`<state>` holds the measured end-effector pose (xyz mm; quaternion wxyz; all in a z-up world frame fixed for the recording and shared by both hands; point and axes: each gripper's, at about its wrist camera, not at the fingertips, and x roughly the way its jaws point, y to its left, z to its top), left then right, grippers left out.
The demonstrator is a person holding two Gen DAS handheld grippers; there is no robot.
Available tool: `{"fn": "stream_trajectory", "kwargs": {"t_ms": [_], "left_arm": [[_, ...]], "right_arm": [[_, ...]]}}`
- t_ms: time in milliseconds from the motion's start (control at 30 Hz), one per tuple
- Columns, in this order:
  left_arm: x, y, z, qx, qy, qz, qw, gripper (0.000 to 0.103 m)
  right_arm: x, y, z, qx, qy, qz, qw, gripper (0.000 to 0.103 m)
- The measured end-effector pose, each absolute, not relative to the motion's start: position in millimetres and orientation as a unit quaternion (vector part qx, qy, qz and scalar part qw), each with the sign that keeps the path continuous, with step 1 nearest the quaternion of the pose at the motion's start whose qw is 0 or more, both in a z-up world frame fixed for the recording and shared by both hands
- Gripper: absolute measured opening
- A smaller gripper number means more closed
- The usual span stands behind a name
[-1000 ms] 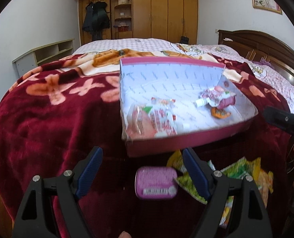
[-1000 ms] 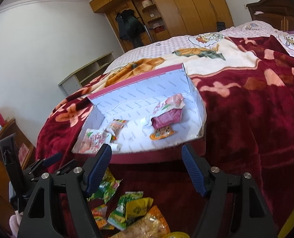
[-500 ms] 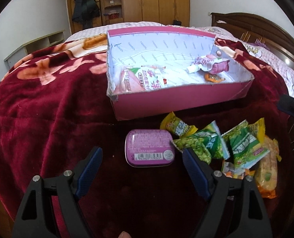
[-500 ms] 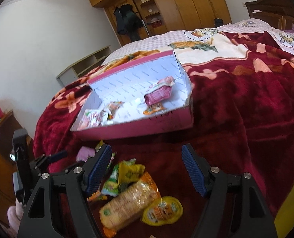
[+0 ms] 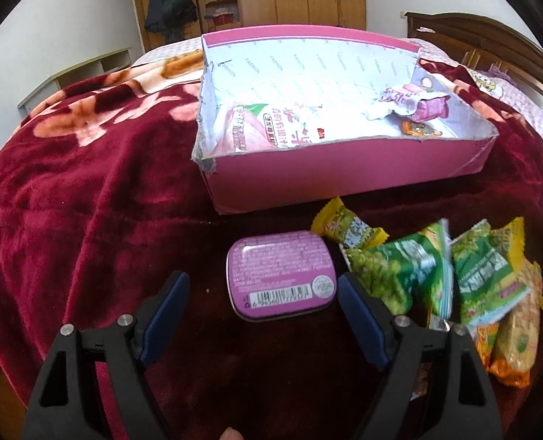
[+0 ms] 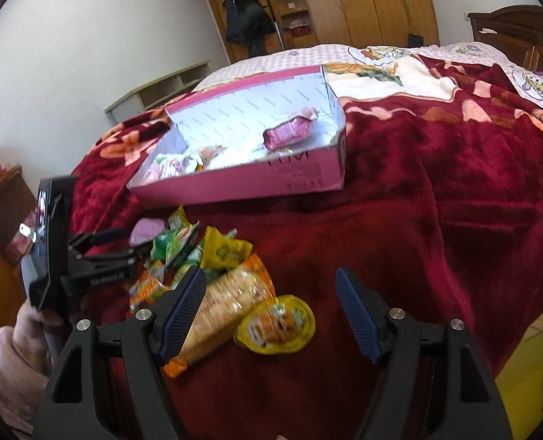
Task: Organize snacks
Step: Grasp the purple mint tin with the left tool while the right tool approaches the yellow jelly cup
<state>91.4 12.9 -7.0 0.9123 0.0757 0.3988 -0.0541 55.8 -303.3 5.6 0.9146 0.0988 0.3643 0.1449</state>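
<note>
A pink cardboard box (image 5: 344, 172) (image 6: 257, 183) lies on the red blanket and holds several snack packets. In front of it lies a purple tin (image 5: 280, 275) (image 6: 147, 231), then green and yellow packets (image 5: 410, 267) (image 6: 198, 249), an orange cracker pack (image 6: 227, 304) and a yellow jelly cup (image 6: 275, 324). My left gripper (image 5: 262, 308) (image 6: 103, 245) is open, its fingers either side of the tin's near end. My right gripper (image 6: 271, 308) is open just above the jelly cup and cracker pack.
The red floral blanket (image 5: 88, 190) covers the bed and drops off at the near edge. A wooden headboard (image 5: 491, 44) is at the right, wardrobes (image 6: 363, 3) stand at the back, and a low shelf (image 6: 161, 88) is left of the bed.
Both grippers have come down and back from the box toward the loose snacks. The purple tin now sits between the left fingers. The jelly cup is now between the right fingers.
</note>
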Motion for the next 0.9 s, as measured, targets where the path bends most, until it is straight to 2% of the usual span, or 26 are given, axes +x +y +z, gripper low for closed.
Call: {"fn": "stream_trajectory", "kwargs": {"t_ms": [367, 467, 600, 667, 900], "left_arm": [[98, 32, -11, 0.026, 0.403, -0.016, 0.915, 0.087], [99, 31, -13, 0.034, 0.406, -0.009, 0.913, 0.083], [100, 31, -15, 0.037, 0.406, -0.005, 0.913, 0.082], [100, 31, -15, 0.037, 0.405, -0.006, 0.914, 0.081], [100, 35, -13, 0.028, 0.402, -0.004, 0.915, 0.071]], "right_arm": [[53, -304, -15, 0.093, 0.373, 0.140, 0.913, 0.075], [51, -299, -17, 0.070, 0.367, 0.137, 0.917, 0.070], [48, -293, -18, 0.065, 0.363, 0.150, 0.917, 0.054], [48, -292, -21, 0.065, 0.363, 0.154, 0.917, 0.051], [47, -299, -28, 0.097, 0.362, 0.163, 0.913, 0.051]]}}
